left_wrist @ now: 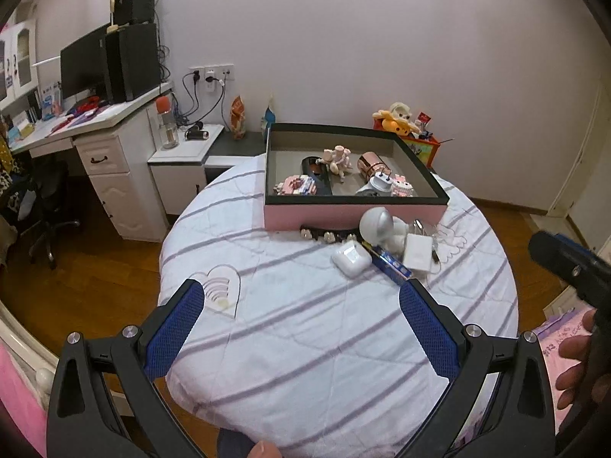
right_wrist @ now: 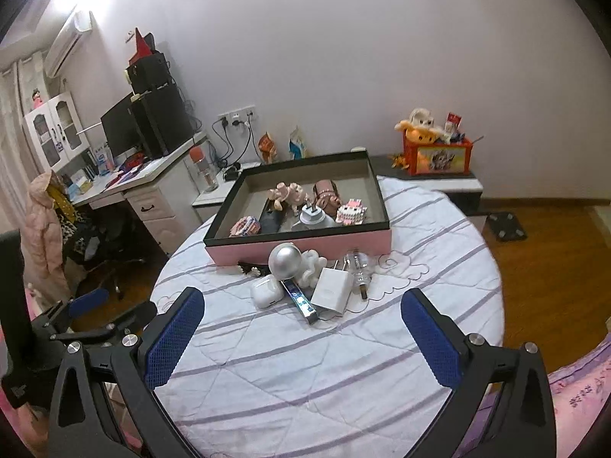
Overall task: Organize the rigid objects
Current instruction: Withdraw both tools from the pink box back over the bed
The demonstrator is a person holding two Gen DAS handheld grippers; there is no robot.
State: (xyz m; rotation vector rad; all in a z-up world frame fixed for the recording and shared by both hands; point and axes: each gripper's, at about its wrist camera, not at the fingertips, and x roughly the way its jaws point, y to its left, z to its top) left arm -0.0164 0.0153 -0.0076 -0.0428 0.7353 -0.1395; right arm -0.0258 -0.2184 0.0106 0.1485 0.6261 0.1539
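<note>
A pink box [left_wrist: 355, 215] [right_wrist: 305, 246] with a black rim stands at the far side of a round table under a white striped cloth [left_wrist: 305, 343]. Inside it lie block figures, a pink figurine, a copper-coloured cylinder and a white plug. In front of the box lie a white astronaut figure [left_wrist: 382, 225] [right_wrist: 290, 263], an earbuds case [left_wrist: 351, 257] [right_wrist: 267, 291], a blue stick-shaped pack [left_wrist: 389, 265] [right_wrist: 299, 299], a white charger [left_wrist: 418, 253] [right_wrist: 331, 289] and a small clear bottle [right_wrist: 359, 271]. My left gripper [left_wrist: 301, 305] and my right gripper [right_wrist: 301, 316] hover open over the near cloth, holding nothing.
A white desk [left_wrist: 114, 114] with a monitor and a swivel chair [left_wrist: 49, 206] stands at the left. A low cabinet [left_wrist: 183, 152] sits behind the table. A red toy box [right_wrist: 439, 156] with plush toys is at the back right. Wooden floor [right_wrist: 553, 267] surrounds the table.
</note>
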